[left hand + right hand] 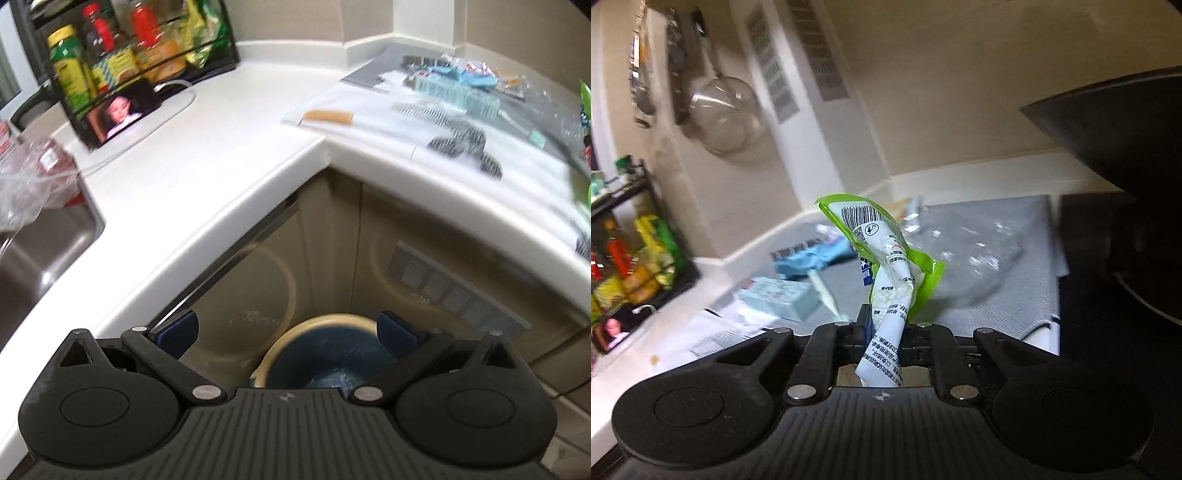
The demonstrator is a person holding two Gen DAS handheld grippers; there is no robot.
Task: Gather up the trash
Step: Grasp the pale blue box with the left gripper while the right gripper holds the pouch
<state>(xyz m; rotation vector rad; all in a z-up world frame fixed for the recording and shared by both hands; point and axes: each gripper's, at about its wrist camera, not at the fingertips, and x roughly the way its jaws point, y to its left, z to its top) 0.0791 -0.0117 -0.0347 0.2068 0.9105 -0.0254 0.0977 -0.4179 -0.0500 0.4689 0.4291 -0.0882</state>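
Observation:
My right gripper (884, 325) is shut on a crumpled green and white wrapper (886, 258), which stands up from between the fingers above the grey mat (1015, 295). Behind it on the mat lie a clear plastic bag (967, 254), a light blue box (779, 297) and light blue wrappers (812, 260). In the left wrist view my left gripper (288, 334) hangs open and empty in front of the counter corner, over a cream bin with a blue liner (325, 350) on the floor. The scattered trash (454, 88) lies on the counter at the upper right.
A black rack of bottles and packets (122, 62) stands at the counter's back left with a lit phone (122, 110) leaning on it. A steel sink (40, 251) and a plastic bag (29, 184) lie left. A strainer (724, 114) hangs on the wall; a dark appliance (1126, 184) stands right.

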